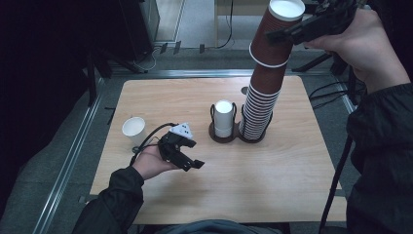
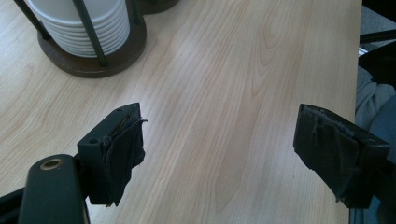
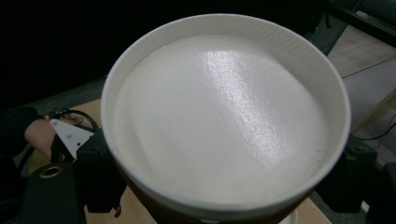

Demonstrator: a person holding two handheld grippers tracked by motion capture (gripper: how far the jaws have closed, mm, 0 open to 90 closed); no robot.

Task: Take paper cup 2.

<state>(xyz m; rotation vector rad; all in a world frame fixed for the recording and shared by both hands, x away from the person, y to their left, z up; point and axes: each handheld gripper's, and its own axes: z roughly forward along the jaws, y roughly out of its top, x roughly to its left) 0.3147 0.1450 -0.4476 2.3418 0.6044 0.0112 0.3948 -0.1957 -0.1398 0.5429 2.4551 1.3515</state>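
Note:
A tall stack of brown paper cups point(image 1: 260, 105) stands upside down in a dark wire holder point(image 1: 253, 137) at mid table. My right gripper point(image 1: 280, 36) is shut on the topmost brown cup point(image 1: 275, 34), which tilts above the stack with its white rim still around the cup below. In the right gripper view that cup's white base point(image 3: 224, 121) sits between the two jaws of the right gripper point(image 3: 224, 179). My left gripper point(image 1: 192, 165) hovers low over the table's left front, open, and the left gripper point(image 2: 219, 149) has bare wood between its pads.
A shorter stack of white cups point(image 1: 224, 119) fills the holder's other ring, and its white cups point(image 2: 79, 28) lie just beyond the left jaws. A single white cup point(image 1: 134, 130) stands at the left near the left hand. The wooden table point(image 1: 272, 175) ends near the person.

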